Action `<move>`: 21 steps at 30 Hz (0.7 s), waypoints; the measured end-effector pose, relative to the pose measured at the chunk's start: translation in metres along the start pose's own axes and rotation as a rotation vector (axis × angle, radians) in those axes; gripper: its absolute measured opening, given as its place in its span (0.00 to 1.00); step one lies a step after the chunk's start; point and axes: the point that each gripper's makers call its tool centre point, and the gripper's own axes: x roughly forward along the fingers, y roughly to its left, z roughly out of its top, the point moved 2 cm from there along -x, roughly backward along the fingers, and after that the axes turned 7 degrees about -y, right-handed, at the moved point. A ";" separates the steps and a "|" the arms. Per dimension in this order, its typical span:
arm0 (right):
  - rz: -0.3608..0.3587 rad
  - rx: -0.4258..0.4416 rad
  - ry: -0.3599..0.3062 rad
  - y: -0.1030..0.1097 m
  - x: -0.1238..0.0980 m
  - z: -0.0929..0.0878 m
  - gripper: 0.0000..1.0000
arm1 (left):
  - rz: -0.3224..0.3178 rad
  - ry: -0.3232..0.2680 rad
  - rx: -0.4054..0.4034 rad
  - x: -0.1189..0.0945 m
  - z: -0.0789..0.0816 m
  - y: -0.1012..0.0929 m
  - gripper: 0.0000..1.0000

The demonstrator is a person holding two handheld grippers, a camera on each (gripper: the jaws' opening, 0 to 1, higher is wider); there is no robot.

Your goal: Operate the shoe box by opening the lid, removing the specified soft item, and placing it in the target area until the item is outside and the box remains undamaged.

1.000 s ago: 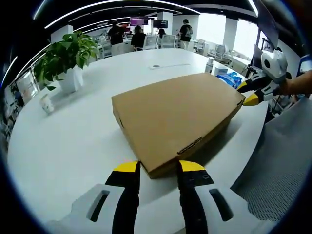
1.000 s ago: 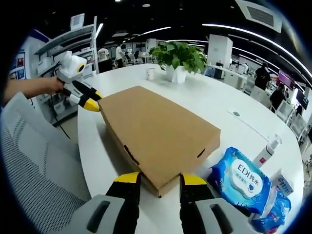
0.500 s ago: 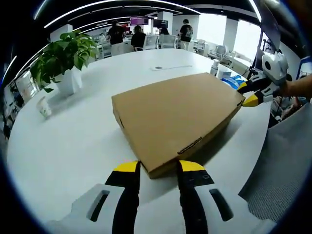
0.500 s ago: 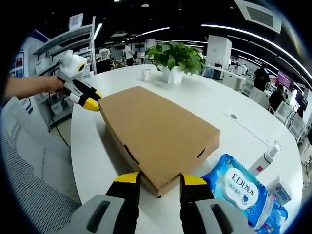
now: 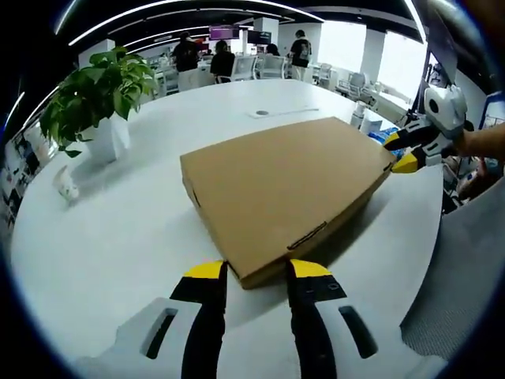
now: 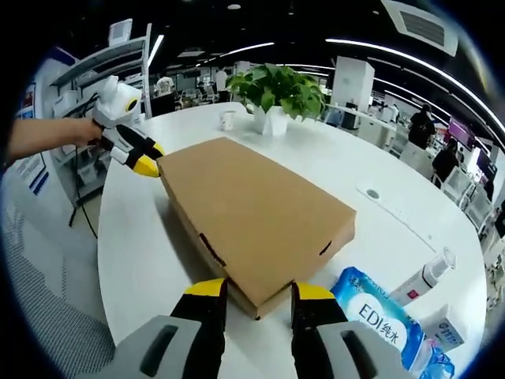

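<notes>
Left gripper (image 5: 249, 271): jaws spread, yellow tips on either side of one near corner of the shoe box (image 5: 286, 185); whether the pads press the cardboard cannot be told. It also shows in the right gripper view (image 6: 146, 159), held by a person's hand at the box's far left corner.
Right gripper (image 6: 254, 290): jaws spread, yellow tips flanking the opposite corner of the box (image 6: 252, 215); contact cannot be told. In the left gripper view it shows at the far right corner (image 5: 402, 151), a hand behind it.
Shoe box: flat brown cardboard, lid closed, lying on the white desk (image 5: 102, 229) between the two grippers; small slot tabs show along its side edges.
Desk: round, white, with a small round grommet far beyond the box in the right gripper view (image 6: 372, 193).
Wet wipes pack (image 6: 377, 314): blue and white, just right of the right gripper, near the box's corner.
Bottle (image 6: 422, 275): white, slim, lying just beyond the wipes.
Potted plant (image 5: 96, 99): green leaves in a white pot, far left of the box on the desk; in the right gripper view it stands beyond the box (image 6: 278, 96).
Cup (image 6: 228, 119): small, white, beside the plant.
Room: open office, ceiling light strips, people standing far back.
</notes>
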 end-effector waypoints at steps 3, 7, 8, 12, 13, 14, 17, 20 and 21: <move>-0.002 0.008 0.011 -0.005 0.005 -0.001 0.29 | -0.004 -0.002 -0.002 0.005 0.005 0.003 0.30; -0.006 0.011 0.023 -0.009 0.009 -0.003 0.30 | -0.010 -0.001 -0.005 0.009 0.008 0.006 0.30; -0.008 0.010 0.022 -0.009 0.009 -0.003 0.30 | -0.010 -0.002 -0.012 0.011 0.009 0.007 0.30; -0.011 0.009 0.023 -0.015 0.012 -0.001 0.30 | -0.009 0.007 -0.008 0.015 0.009 0.008 0.30; -0.011 0.008 0.024 -0.015 0.012 -0.001 0.30 | -0.009 0.007 -0.009 0.016 0.009 0.008 0.30; -0.011 0.009 0.025 -0.016 0.012 0.000 0.30 | -0.009 0.006 -0.011 0.016 0.010 0.008 0.30; -0.014 0.012 0.027 -0.019 0.014 0.001 0.30 | -0.011 0.008 -0.011 0.018 0.012 0.009 0.30; -0.013 0.011 0.029 -0.019 0.014 0.001 0.30 | -0.011 0.009 -0.012 0.018 0.012 0.009 0.30; -0.011 0.009 0.029 -0.019 0.014 0.001 0.30 | -0.012 0.009 -0.012 0.018 0.012 0.010 0.30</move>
